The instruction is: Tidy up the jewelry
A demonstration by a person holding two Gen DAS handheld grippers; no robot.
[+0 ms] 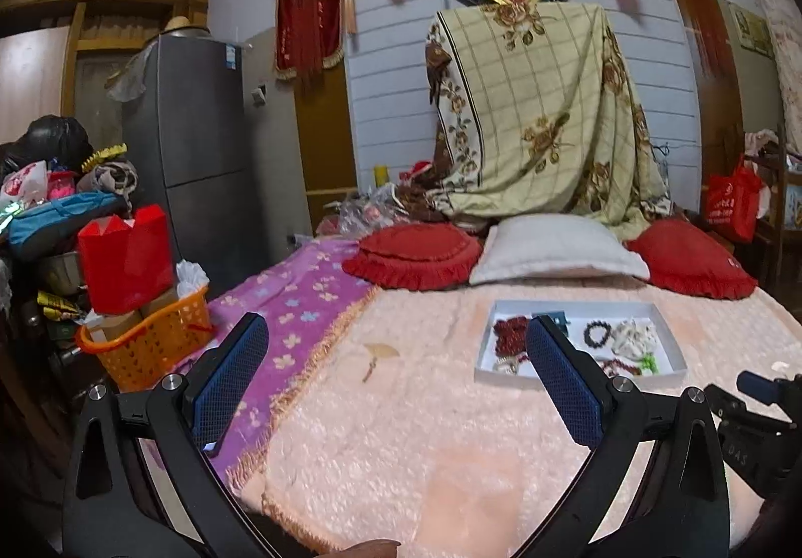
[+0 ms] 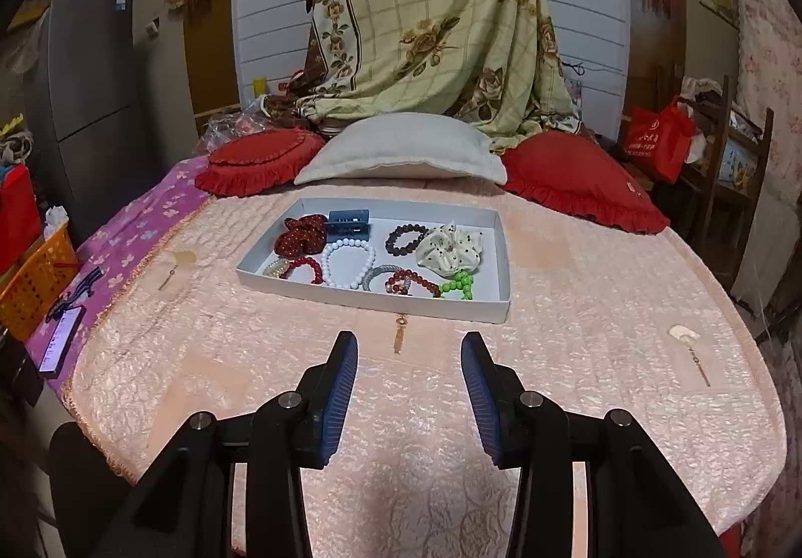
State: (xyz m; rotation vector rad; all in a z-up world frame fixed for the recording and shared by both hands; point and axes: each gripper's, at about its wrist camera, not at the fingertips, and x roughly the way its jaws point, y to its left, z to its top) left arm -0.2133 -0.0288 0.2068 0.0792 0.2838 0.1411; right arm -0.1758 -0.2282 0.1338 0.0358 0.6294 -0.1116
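— Jewelry all in the white tray (image 2: 493, 307) on the pink blanket (image 2: 576, 307), right?

— Yes. White bead bracelet (image 2: 349, 263) in the middle of the tray. Dark bead bracelet (image 2: 405, 238) behind it. Green beads (image 2: 458, 286) at the tray's front right. Red scrunchie (image 2: 303, 234) at the back left, next to a blue clip (image 2: 348, 223). Cream scrunchie (image 2: 450, 251) at the right.

— Why all in one tray?

— Probably to keep small things together and easy to reach. Still mixed up, though, so sorting looks not yet begun.

— And the right gripper (image 2: 408, 360)?

— Just in front of the tray, pointing at it. Fingers apart, nothing between them. Not touching the tray.

— And the left gripper (image 1: 396, 347)?

— Wide apart too, holding nothing. Farther back from the tray and off to its left side. Right finger pad (image 1: 561, 377) hides part of the tray in that view.

— Why held like that?

— Likely ready to reach in and pick something.
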